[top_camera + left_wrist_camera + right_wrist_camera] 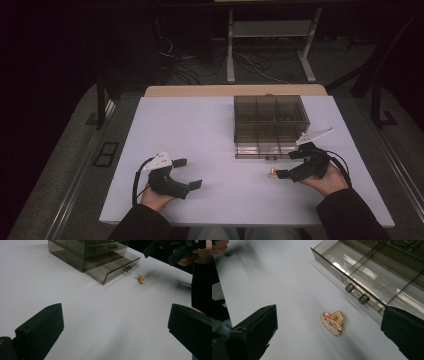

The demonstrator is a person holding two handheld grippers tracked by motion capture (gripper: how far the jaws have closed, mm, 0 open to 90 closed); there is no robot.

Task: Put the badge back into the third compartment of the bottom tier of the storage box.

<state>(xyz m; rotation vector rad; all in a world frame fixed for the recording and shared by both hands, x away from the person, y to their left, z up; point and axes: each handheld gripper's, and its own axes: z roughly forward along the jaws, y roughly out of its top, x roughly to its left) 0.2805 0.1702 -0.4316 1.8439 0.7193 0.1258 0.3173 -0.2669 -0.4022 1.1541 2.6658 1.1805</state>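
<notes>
A small gold and pink enamel pin (332, 322) lies flat on the white table (200, 130), just in front of the pulled-out bottom drawer (367, 272) of a smoky clear drawer box (270, 122). My right gripper (287, 165) is open, low over the table, and the pin (272, 174) sits at its lower fingertip, untouched. In the right gripper view the pin lies between the two wide-apart jaws. My left gripper (187, 173) is open and empty at the front left. It faces the pin (141, 279) and the box (92, 257) from a distance, with the right gripper (162, 253) beyond.
The drawer has a double knob handle (357, 293) and inner dividers. The box stands at the table's back right. Table legs and cables (250, 65) lie on the dark floor behind. The table's front edge (240, 222) runs close to both hands.
</notes>
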